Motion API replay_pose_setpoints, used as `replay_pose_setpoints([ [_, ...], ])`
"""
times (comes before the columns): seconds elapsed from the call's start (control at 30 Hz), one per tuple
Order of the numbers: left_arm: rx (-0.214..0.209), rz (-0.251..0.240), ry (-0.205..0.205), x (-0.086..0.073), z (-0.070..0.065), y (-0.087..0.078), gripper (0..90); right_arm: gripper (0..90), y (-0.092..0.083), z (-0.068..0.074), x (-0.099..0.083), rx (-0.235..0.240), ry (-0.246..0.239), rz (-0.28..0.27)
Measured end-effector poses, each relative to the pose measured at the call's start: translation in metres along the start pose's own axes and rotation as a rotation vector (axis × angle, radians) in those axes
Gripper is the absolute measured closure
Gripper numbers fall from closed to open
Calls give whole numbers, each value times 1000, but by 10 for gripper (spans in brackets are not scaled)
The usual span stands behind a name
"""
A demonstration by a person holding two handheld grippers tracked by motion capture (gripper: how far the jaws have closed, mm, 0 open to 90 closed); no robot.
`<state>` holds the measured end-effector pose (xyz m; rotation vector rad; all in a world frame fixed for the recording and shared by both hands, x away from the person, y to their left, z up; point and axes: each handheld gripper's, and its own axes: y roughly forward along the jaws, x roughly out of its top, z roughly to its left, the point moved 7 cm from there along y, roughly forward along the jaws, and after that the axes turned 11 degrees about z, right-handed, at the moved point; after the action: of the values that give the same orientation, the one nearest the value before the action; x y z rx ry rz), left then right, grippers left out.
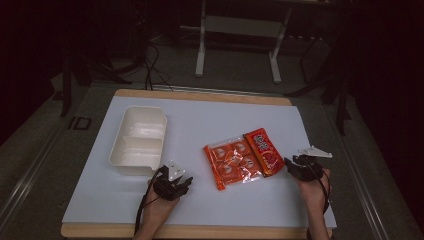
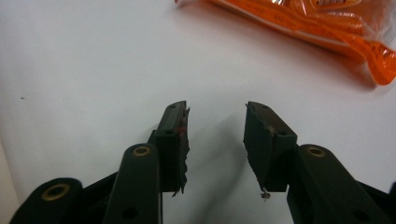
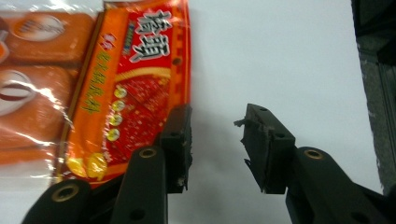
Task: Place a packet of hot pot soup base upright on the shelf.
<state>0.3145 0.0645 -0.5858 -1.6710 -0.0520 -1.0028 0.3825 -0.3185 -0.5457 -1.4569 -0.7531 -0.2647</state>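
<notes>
The right gripper (image 3: 212, 140) stands wide open and empty on the worktop (image 1: 210, 202), the red packet (image 3: 135, 84) just beside its left jaw. The left gripper (image 2: 215, 140) gapes empty too, the orange bag (image 2: 322, 28) ahead to its right.

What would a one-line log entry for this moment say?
left gripper: open, nothing held | right gripper: open, beside red packet | orange multipack: flat on white board | white tray: empty
</notes>
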Motion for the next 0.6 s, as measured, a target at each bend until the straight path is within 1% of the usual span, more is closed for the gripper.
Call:
replay_pose_setpoints([
  [0.1, -6, -13, 4, 1, 0, -1, 602, 608, -3, 2, 2, 11, -4, -10],
  [0.13, -5, -17, 11, 1, -1, -1, 604, 607, -6, 5, 3, 26, -9, -16],
  [0.23, -6, -23, 31, 0, -4, 0, 605, 603, -8, 6, 4, 28, -19, -19],
  [0.27, -6, -28, 42, 1, -6, 0, 605, 598, -10, 9, 5, 43, -22, -18],
  [0.43, -6, -31, 45, 0, -6, 0, 603, 593, -13, 11, 5, 58, -23, -14],
  [0.53, -11, -39, 39, 0, -6, -1, 601, 584, -17, 11, 7, 83, -21, -21],
  [0.6, -11, -42, 40, 0, -6, -1, 598, 582, -19, 12, 12, 91, -35, -24],
])
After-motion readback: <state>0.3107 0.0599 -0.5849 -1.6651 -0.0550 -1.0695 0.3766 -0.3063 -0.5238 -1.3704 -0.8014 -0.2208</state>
